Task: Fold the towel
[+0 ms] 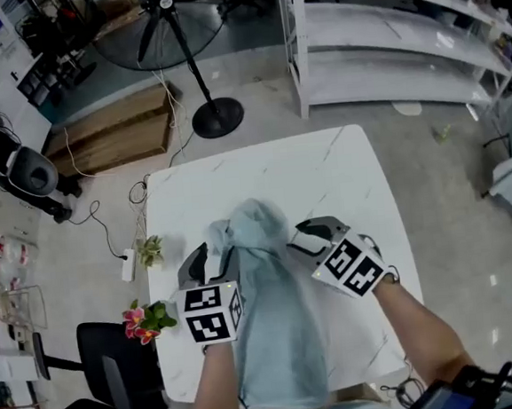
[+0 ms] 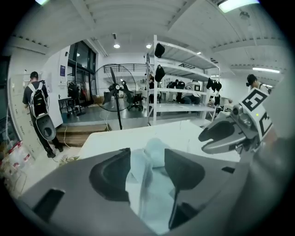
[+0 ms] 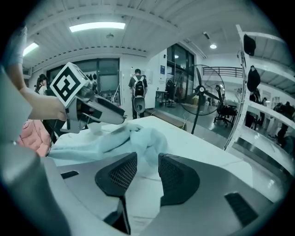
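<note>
White table (image 1: 342, 174) close below, marble-veined, with grey floor all round. Nearest, draped over the near edge and cut off at the bottom of the head view: towel (image 1: 274, 313), pale blue, lying as one long rumpled strip from that edge up to a bunched heap near the table's middle. Lower end partly hidden behind the left forearm. On the strip's left side, left gripper (image 1: 218, 254), released, jaws standing wide with loose cloth lying between them and not pinched. On its right side, right gripper (image 1: 297, 240), clenched on a fold of towel, cloth filling the narrow gap between the meshed pads. Both marker cubes turned up toward the head camera. Heap humped up ahead of both sets of jaws, blocking the far tabletop from the two gripper views. Just off the table's left edge, flowers (image 1: 144, 320), a small plant (image 1: 150, 250), a power strip (image 1: 128, 264) with trailing cable, and a black chair (image 1: 119, 371), half cut off. Farther out, a wooden platform (image 1: 112, 132), a standing fan (image 1: 192, 62) on a round base, and white shelves (image 1: 393, 36). Farthest, by the doorway, a person (image 2: 37, 103) with a backpack, too small for detail.
</note>
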`<state>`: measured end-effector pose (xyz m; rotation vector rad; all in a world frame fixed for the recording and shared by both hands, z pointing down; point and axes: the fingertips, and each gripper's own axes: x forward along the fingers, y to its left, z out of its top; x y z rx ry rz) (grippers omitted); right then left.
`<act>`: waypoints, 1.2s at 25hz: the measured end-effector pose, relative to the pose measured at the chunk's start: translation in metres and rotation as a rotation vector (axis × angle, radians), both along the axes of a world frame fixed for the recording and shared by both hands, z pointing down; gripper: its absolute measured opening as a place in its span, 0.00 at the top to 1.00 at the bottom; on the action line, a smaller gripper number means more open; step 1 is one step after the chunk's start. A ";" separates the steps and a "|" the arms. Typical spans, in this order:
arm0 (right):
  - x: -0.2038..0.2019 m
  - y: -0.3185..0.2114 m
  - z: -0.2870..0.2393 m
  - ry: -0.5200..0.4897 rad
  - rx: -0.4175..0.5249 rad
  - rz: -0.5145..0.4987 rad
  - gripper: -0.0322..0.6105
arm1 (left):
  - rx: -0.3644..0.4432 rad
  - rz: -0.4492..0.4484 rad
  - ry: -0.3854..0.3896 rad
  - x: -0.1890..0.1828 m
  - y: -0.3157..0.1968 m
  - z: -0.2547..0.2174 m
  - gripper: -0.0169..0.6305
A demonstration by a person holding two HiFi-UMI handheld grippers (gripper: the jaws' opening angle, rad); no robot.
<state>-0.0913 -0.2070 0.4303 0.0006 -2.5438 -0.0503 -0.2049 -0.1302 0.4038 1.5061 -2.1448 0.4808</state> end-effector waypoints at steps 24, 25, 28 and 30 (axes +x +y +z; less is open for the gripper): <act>-0.058 -0.129 -0.044 0.007 0.259 0.105 0.89 | 0.036 -0.023 0.195 -0.035 -0.002 0.018 0.90; -0.055 -0.132 -0.064 -0.017 0.308 0.110 0.89 | 0.065 -0.003 0.202 -0.031 -0.004 0.008 0.90; -0.032 -0.141 -0.109 -0.069 0.440 0.160 0.89 | 0.134 0.024 0.243 -0.019 -0.002 -0.012 0.91; -0.002 -0.139 -0.111 -0.069 0.468 0.188 0.89 | 0.131 0.025 0.276 -0.010 0.008 -0.011 0.91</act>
